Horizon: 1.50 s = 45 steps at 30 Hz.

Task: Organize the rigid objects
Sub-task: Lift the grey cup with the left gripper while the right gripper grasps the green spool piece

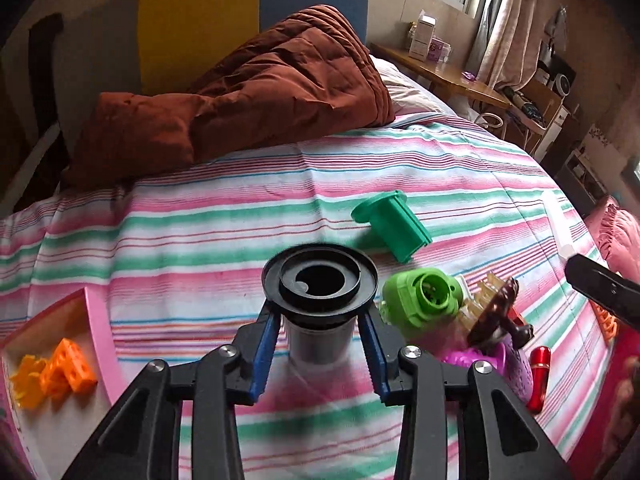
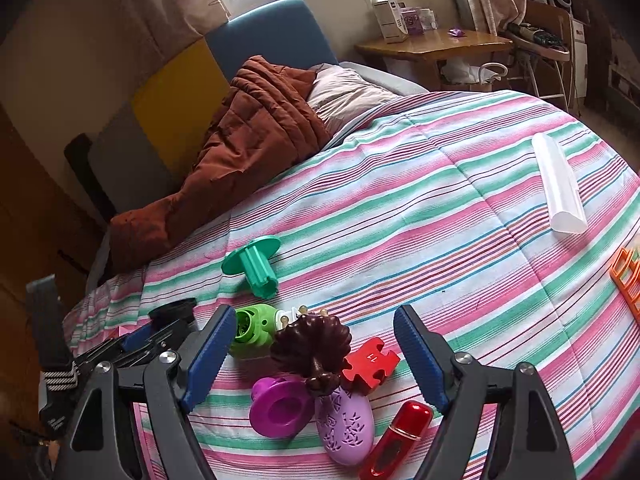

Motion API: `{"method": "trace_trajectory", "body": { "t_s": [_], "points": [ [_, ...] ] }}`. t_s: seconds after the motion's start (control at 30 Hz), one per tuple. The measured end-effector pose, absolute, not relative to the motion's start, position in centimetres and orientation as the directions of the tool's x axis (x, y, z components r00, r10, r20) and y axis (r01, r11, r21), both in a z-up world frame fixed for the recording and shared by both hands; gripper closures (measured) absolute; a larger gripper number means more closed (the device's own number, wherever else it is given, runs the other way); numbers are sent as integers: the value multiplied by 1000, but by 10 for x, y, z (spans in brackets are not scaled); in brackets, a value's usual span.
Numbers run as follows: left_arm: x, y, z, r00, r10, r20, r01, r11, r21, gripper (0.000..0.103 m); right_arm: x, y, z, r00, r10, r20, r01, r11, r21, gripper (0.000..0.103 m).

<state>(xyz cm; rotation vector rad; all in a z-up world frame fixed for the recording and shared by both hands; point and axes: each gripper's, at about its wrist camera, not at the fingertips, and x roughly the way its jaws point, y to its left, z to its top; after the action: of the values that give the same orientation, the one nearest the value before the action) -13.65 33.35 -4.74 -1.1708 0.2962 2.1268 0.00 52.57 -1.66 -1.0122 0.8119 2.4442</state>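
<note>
Black funnel-topped cup [image 1: 320,300] stands upright over the striped bed [image 1: 200,240], the left gripper [image 1: 320,320] angled downward with its jaws clamped on the grey body under the wide rim. From the right wrist, the right gripper [image 2: 316,344] tilts down, jaws spread wide above a brown shell-shaped toy [image 2: 310,344], gripping nothing.

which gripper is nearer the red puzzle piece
Right. The right gripper hangs open directly over the red puzzle piece, which shows between its fingers. The left gripper is off to the side, shut on a black-lidded cup.
</note>
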Motion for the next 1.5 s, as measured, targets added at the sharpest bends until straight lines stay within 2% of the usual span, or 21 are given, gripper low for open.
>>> {"method": "trace_trajectory", "body": {
  "t_s": [0.03,0.2,0.37,0.4,0.43,0.5,0.6,0.73,1.0,1.07,1.13,1.2,1.37,1.4,1.5],
  "points": [
    [-132,326,-45,-362,456,-813,-656,-744,-125,91,-1,523,-16,-672,115,-732,-522,-774,358,21],
    [-113,301,-38,-390,457,-799,-674,-733,-91,90,-15,498,-18,-661,86,-745,-445,-844,298,21],
    [-119,292,-40,-356,483,-800,-660,-736,-151,87,-19,480,-17,-659,117,-743,-414,-881,228,21],
    [-119,293,-41,-345,489,-802,-664,-730,-159,75,-18,479,-16,-662,129,-739,-412,-885,215,21],
    [-118,294,-42,-346,488,-802,-665,-730,-158,50,-18,479,-16,-661,133,-738,-414,-886,211,21],
    [-111,293,-41,-380,487,-787,-665,-735,-134,28,-18,482,-18,-655,127,-745,-421,-880,221,21],
    [-104,296,-42,-385,502,-775,-679,-722,-130,19,-21,484,-20,-642,132,-755,-430,-878,212,21],
    [-110,309,-47,-388,491,-780,-678,-726,-120,19,-22,485,-22,-639,121,-759,-426,-878,219,21],
    [-128,342,-71,-423,440,-792,-698,-715,-24,20,-22,490,-22,-644,98,-759,-431,-866,254,21],
    [-135,347,-77,-416,438,-797,-694,-719,-33,28,-21,491,-22,-646,92,-758,-433,-862,264,21],
    [-141,350,-83,-398,436,-807,-690,-722,-50,46,-20,491,-21,-648,94,-756,-435,-861,265,21],
    [-144,351,-85,-380,446,-810,-684,-725,-79,59,-19,490,-21,-648,98,-756,-435,-861,262,21],
    [-141,336,-72,-384,487,-784,-666,-735,-131,59,-27,487,-18,-640,85,-764,-409,-879,245,21],
    [-140,332,-68,-389,490,-780,-663,-737,-133,59,-32,488,-17,-636,80,-767,-400,-885,240,25],
    [-133,317,-52,-400,506,-764,-662,-736,-141,59,-52,489,-12,-624,77,-777,-359,-912,198,27]
  ]
}}
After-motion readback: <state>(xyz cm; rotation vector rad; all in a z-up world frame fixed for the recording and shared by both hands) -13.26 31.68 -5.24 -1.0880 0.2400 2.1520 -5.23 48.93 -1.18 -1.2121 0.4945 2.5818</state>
